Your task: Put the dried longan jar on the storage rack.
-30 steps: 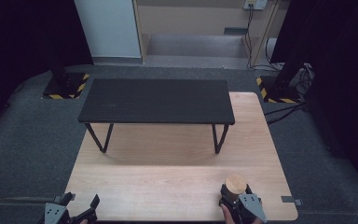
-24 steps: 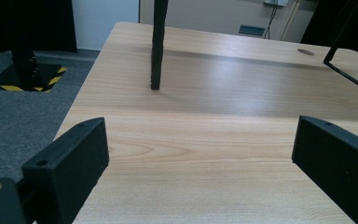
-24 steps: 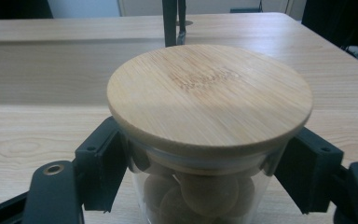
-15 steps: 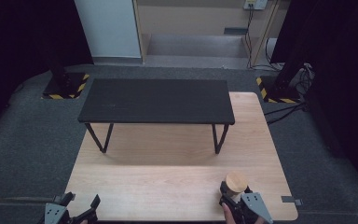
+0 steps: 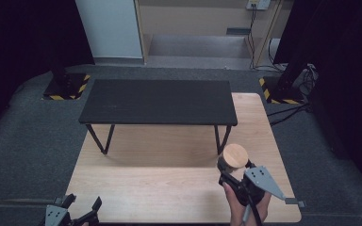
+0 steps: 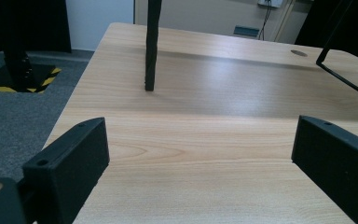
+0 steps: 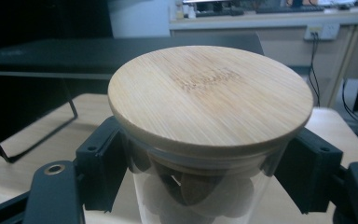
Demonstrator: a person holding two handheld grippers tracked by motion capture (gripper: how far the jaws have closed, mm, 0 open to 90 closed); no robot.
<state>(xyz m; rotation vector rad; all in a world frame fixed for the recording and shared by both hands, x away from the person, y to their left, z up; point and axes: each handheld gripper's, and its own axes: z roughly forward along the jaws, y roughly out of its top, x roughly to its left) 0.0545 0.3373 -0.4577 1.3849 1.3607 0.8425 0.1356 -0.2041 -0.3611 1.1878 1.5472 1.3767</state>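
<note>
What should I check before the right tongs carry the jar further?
1. Grip: right tongs shut on the glass jar, one jaw on each side: ok.
2. Wooden lid sits flat on the jar: ok.
3. Whether the lid is tight: cannot tell.
4. Jar upright: ok.
5. Black shelf stands bare on the wooden table: ok.
6. Left tongs open, nothing between them, at the table's near left corner, apart from the jar: ok.
</note>
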